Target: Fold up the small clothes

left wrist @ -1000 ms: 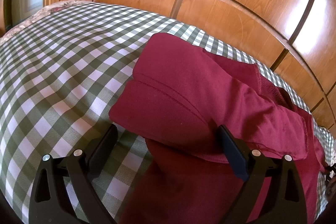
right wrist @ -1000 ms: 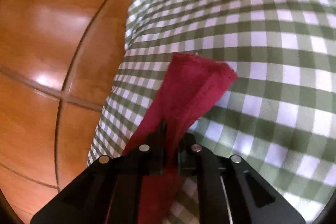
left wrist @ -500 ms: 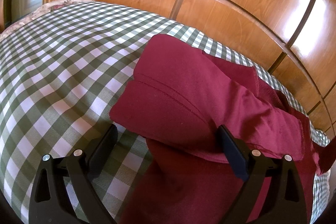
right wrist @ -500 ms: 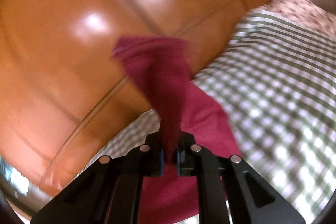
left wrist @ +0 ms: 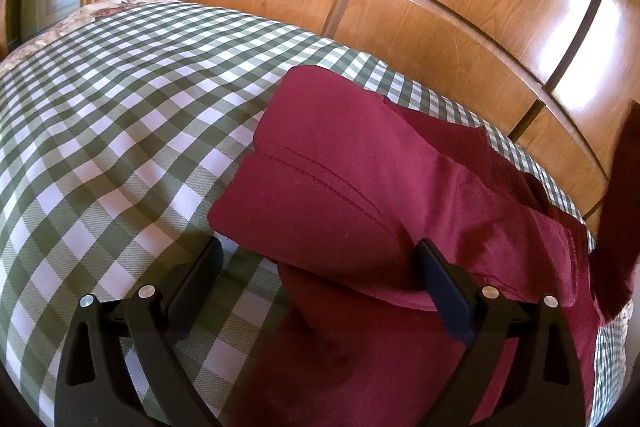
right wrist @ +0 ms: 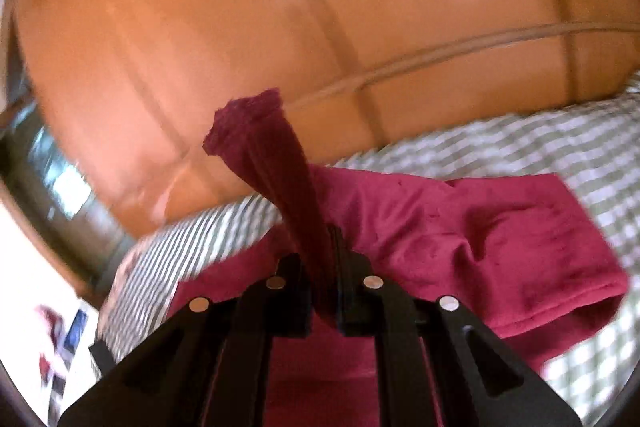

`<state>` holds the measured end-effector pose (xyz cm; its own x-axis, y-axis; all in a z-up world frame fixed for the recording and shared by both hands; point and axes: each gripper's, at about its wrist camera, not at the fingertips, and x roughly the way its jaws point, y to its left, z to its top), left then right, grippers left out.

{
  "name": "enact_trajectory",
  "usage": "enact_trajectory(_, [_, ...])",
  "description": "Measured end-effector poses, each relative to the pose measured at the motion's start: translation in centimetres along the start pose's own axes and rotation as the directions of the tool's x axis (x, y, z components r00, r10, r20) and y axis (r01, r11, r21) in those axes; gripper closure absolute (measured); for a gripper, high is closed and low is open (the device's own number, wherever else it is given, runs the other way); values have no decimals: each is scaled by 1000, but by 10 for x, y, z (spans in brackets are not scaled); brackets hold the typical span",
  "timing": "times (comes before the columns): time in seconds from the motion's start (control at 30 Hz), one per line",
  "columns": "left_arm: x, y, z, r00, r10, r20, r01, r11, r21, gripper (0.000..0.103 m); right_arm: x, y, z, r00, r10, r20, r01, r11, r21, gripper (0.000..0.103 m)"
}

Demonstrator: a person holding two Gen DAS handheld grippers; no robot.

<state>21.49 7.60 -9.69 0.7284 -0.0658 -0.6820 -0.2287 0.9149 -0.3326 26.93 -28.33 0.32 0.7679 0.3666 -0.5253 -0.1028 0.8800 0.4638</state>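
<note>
Garment: dark red knit garment (left wrist: 360,187) lies partly folded on the bed, one flap laid over the body near the edge by the glossy wooden panelled wall (left wrist: 440,7).
Bed: green-and-white checked bedspread (left wrist: 120,127) gives you a broad flat surface, with most of it bare on the side away from the wall.
Right gripper: your right gripper (right wrist: 322,291) has its jaws pressed together on a narrow strip of the red fabric, which runs up from the pinch to a frayed-looking end held in the air against the wall.
Why held so: pinching an end and lifting it clear lets the loose part hang free, so you can carry it over the folded body without dragging the layers beneath.
Left gripper: your left gripper (left wrist: 320,283) has its jaws spread wide, low over the near edge of the fold; one finger reaches over red cloth, the other over checked cloth, gripping nothing.
Why placed so: it looks set to pin or steady the folded edge while the other end comes across.
Stage: likely mid-fold, with the lifted part not yet laid down.
Risk: blur in the right view suggests speed; the fold below could shift.
</note>
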Motion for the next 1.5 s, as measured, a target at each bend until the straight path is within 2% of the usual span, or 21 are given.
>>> enact_trajectory(0.1, [0,0,0,1000,-2,0,2,1000,-1,8,39,23,-28,993,43,-113,-52,996,-75,87])
enact_trajectory(0.13, [0,0,0,1000,-3,0,3,1000,-1,7,51,28,-37,987,38,-153,-54,993,-103,67])
enact_trajectory(0.2, [1,-1,0,1000,-7,-2,7,1000,-1,6,62,37,-56,980,-1,-200,-33,986,-166,49])
enact_trajectory(0.27, [2,-1,0,1000,-9,-2,9,1000,-1,6,64,38,-69,977,-52,-207,-1,968,-250,44])
enact_trajectory(0.33, [2,-1,0,1000,-8,-3,8,1000,-1,6,55,34,-78,979,-86,-184,29,956,-292,26])
enact_trajectory(0.4, [2,-1,0,1000,-8,-3,8,1000,-1,6,29,24,-82,988,-116,-103,81,951,-297,13])
enact_trajectory(0.47, [1,-1,0,1000,-9,-3,9,1000,-2,6,6,11,-80,986,-167,-21,155,949,-274,10])
enact_trajectory(0.53, [1,0,0,1000,-16,-2,16,1000,-7,6,-12,-5,-81,957,-283,55,288,930,-229,6])
enact_trajectory(0.63, [-3,1,0,1000,-28,1,28,999,-28,6,-26,-36,-82,853,-511,108,522,844,-126,3])
enact_trajectory(0.7, [-10,-2,4,999,-40,-16,39,997,-61,6,-33,-67,-82,772,-633,57,634,773,-8,2])
enact_trajectory(0.73, [-14,-3,6,998,-60,-21,58,995,-76,8,-34,-79,-82,758,-651,32,650,759,50,2])
enact_trajectory(0.87, [-37,-30,21,982,-186,-23,181,976,-122,9,-38,-114,-87,754,-655,-42,648,734,204,2])
enact_trajectory(0.93, [-35,-51,30,970,-235,-61,227,967,-114,9,-41,-126,-88,766,-640,-69,634,731,252,2])
enact_trajectory(1.07, [-4,-94,38,952,-242,-188,234,970,-62,18,-54,-120,-87,778,-627,-50,616,743,261,2])
enact_trajectory(1.1, [7,-103,36,946,-228,-229,225,974,-38,22,-55,-121,-86,779,-625,-56,614,742,267,2])
enact_trajectory(1.13, [22,-114,33,936,-203,-286,211,977,-1,35,-58,-123,-84,780,-623,-52,610,741,280,2])
enact_trajectory(1.2, [38,-124,28,929,-170,-329,191,981,34,50,-62,-124,-82,783,-621,-34,602,742,294,2])
enact_trajectory(1.23, [43,-128,26,927,-169,-336,196,980,48,69,-61,-127,-80,780,-626,-28,604,740,296,2])
enact_trajectory(1.33, [44,-137,29,937,-159,-311,201,974,107,93,-58,-137,-74,764,-645,-28,621,722,305,2])
enact_trajectory(1.43, [28,-134,42,954,-170,-248,208,969,136,95,-53,-151,-76,757,-650,-61,629,701,335,2])
enact_trajectory(1.5, [15,-125,53,959,-194,-206,221,968,119,95,-53,-147,-76,742,-668,-53,646,692,321,2])
